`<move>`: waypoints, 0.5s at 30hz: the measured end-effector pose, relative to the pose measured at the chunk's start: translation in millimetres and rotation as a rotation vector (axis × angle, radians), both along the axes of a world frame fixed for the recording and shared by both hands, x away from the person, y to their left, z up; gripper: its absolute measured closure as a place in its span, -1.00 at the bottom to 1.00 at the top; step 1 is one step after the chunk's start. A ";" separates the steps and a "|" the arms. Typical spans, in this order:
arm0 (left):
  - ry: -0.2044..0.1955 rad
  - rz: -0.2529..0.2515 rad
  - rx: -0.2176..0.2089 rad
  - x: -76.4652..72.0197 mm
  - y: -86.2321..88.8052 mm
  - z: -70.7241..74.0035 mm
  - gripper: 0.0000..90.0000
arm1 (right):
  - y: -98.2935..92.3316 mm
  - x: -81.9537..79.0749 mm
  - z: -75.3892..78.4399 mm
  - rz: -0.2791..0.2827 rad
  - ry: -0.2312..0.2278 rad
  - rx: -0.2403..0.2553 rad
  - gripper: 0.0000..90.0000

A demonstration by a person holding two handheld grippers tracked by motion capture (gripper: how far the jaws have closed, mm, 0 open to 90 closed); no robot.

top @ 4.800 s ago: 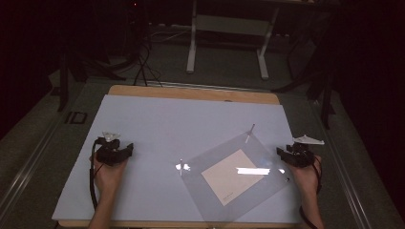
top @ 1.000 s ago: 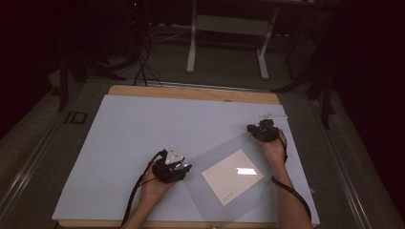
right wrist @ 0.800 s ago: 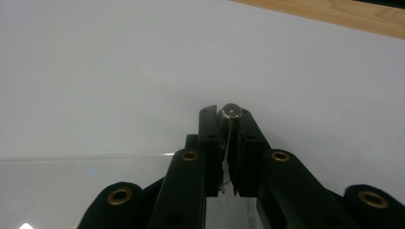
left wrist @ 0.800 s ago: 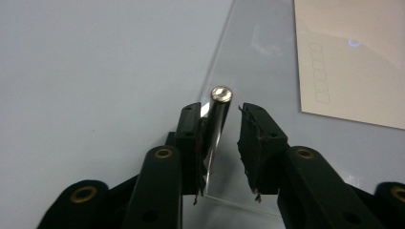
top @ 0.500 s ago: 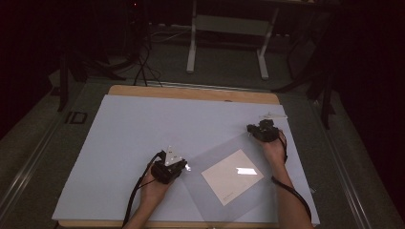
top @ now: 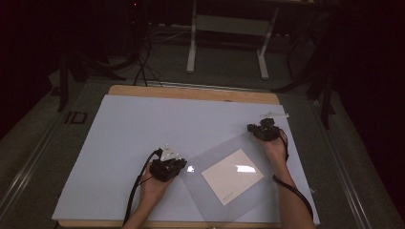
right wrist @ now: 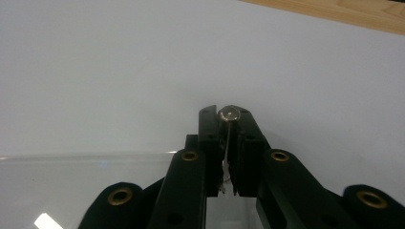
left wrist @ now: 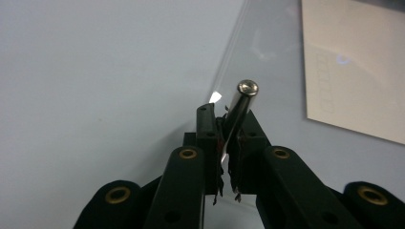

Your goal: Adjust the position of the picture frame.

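On the counter (top: 143, 124) a clear plastic sleeve (top: 224, 157) with a cream card (top: 232, 175) inside lies at five o'clock, its nine o'clock corner pinched by the left tool (top: 177, 167), just closed, its one o'clock corner clamped in the right tool (top: 252, 129).

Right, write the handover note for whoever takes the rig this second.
Left gripper: jaws have just been closing, now shut on the near-left corner of the clear plastic sleeve.
Right gripper: shut on the sleeve's far-right corner.
Sleeve lies flat on the white table mat, with the beige card inside.
Done: both corners gripped.
Left: probably lifting or moving the sleeve; nothing is raised yet.
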State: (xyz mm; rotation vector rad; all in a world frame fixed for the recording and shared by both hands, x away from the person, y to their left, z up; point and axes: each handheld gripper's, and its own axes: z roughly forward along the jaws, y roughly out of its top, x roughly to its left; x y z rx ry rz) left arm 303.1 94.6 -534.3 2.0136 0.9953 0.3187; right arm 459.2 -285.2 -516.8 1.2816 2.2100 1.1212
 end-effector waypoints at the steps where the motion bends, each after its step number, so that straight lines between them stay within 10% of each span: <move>1: 0.002 0.000 -0.006 0.3 1.1 1.0 0.85 | 0.8 -0.4 2.1 -0.004 0.003 -0.002 0.88; 15: -0.010 0.037 -0.008 38.3 45.5 42.1 0.81 | 9.1 -16.8 31.7 0.026 0.064 0.026 0.87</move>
